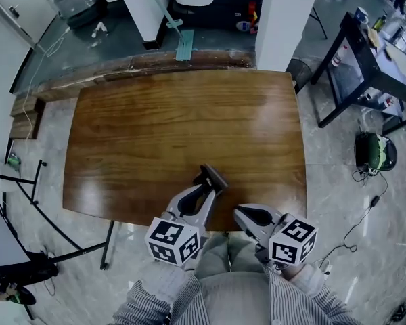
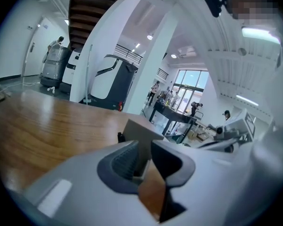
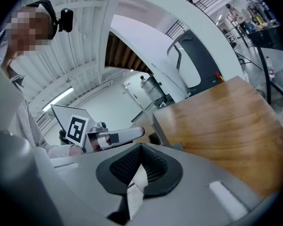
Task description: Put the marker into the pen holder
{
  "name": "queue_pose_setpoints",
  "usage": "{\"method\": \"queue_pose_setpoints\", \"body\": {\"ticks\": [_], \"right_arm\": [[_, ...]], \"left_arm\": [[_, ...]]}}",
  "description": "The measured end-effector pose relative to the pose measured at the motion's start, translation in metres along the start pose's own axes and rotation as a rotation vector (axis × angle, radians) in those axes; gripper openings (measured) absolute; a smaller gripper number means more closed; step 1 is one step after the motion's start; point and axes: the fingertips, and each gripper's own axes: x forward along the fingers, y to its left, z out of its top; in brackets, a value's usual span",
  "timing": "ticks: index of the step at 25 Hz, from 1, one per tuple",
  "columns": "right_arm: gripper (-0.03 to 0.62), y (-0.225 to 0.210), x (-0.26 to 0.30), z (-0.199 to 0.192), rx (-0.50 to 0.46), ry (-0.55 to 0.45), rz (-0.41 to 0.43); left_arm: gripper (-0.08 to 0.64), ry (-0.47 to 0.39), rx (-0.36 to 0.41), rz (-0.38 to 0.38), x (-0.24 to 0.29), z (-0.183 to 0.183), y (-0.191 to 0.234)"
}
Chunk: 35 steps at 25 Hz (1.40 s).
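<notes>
1. At the pen holder [image 1: 210, 177], the left gripper [image 2: 144, 150] holds its fingers part-open and released; the holder stands just beyond the tips.
2. Right of the holder, the right gripper [image 3: 140, 149] is clenched together, empty.
3. Count: one pen holder, two grippers; the marker cannot be made out.
4. Both grippers sit low at the table [image 1: 155, 120] edge nearest the holder, tips angled toward it.

- No words, numbers, brand names or labels can be read anywhere on or around the wooden table [image 1: 155, 127].
- Only black-and-white square code patterns are seen, printed on the left cube [image 1: 174, 241] and the right cube [image 1: 293, 239] at the table's near edge.
- No letters or digits are formed by these patterns.
</notes>
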Motion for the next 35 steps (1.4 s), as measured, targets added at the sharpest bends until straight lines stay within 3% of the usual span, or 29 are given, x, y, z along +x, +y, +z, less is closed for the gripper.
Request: {"method": "queue_pose_setpoints", "body": {"ticks": [8,15,23,35], "right_arm": [[0.0,0.016,-0.009,0.012,-0.075,-0.032,-0.021],[0.0,0.029,-0.013,0.017,-0.127,-0.041,-0.013],[0.0,0.043,-0.01,0.016,-0.159,-0.024,0.014],[0.0,0.048,-0.009,0.008,-0.196,0.022,0.024]], "left_arm": [[0.01,-0.043,0.002,-0.03,-0.026,-0.002,-0.033],[0.009,-0.071,0.021,-0.112,-0.043,-0.007,-0.066],[0.008,-0.091,-0.059,-0.116,-0.053,-0.016,-0.065],[0.008,-0.074,-0.09,-0.112,-0.05,-0.02,-0.064]]}}
